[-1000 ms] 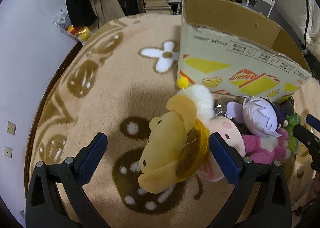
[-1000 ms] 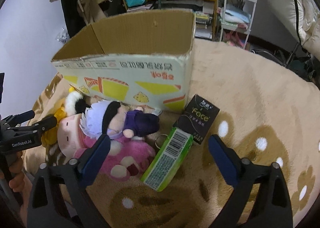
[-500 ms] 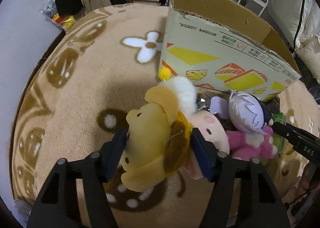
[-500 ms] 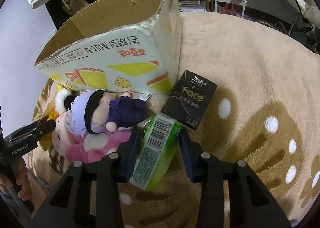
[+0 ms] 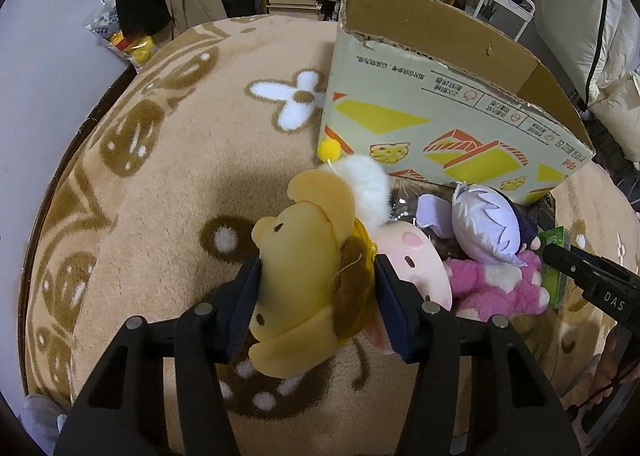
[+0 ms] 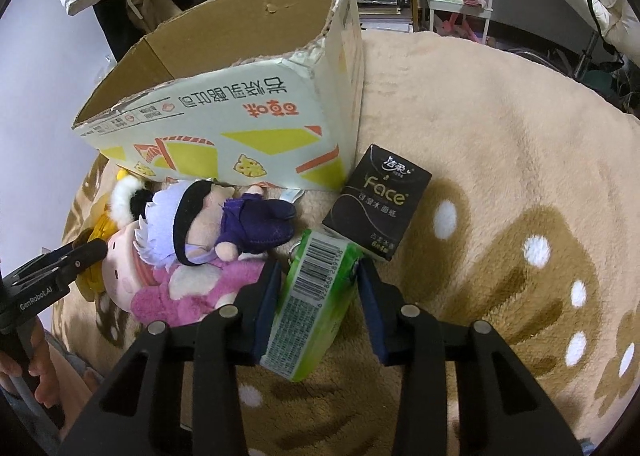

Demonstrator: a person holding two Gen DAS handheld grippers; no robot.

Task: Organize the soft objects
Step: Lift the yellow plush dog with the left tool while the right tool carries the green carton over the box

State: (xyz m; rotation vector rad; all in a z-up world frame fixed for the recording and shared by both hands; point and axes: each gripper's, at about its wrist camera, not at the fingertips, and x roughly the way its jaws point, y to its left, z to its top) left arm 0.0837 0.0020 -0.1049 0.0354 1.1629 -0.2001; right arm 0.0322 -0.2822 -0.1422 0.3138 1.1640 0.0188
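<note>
A yellow plush toy (image 5: 304, 256) lies on the beige rug, and my left gripper (image 5: 318, 274) is closing on it, its blue pads pressing both sides. Beside it lie a pink-faced plush (image 5: 412, 260), a pink plush (image 5: 496, 288) and a lilac-haired doll (image 5: 484, 228). In the right wrist view my right gripper (image 6: 320, 272) is shut on a green tissue pack (image 6: 312, 308) that lies on the rug just right of the doll (image 6: 224, 224). An open cardboard box (image 5: 420, 124) stands behind the toys.
A black tissue pack (image 6: 376, 200) leans against the box's corner (image 6: 344, 128). The patterned rug (image 5: 160, 196) stretches left of the toys and to the right (image 6: 520, 136). Shelves, hanging clothes and a white rack stand beyond the rug. A hand (image 6: 24, 368) holds the left gripper.
Both grippers went from wide open to closed: the left onto the yellow plush toy, the right onto the green tissue pack. Both views tipped slightly toward the box.
</note>
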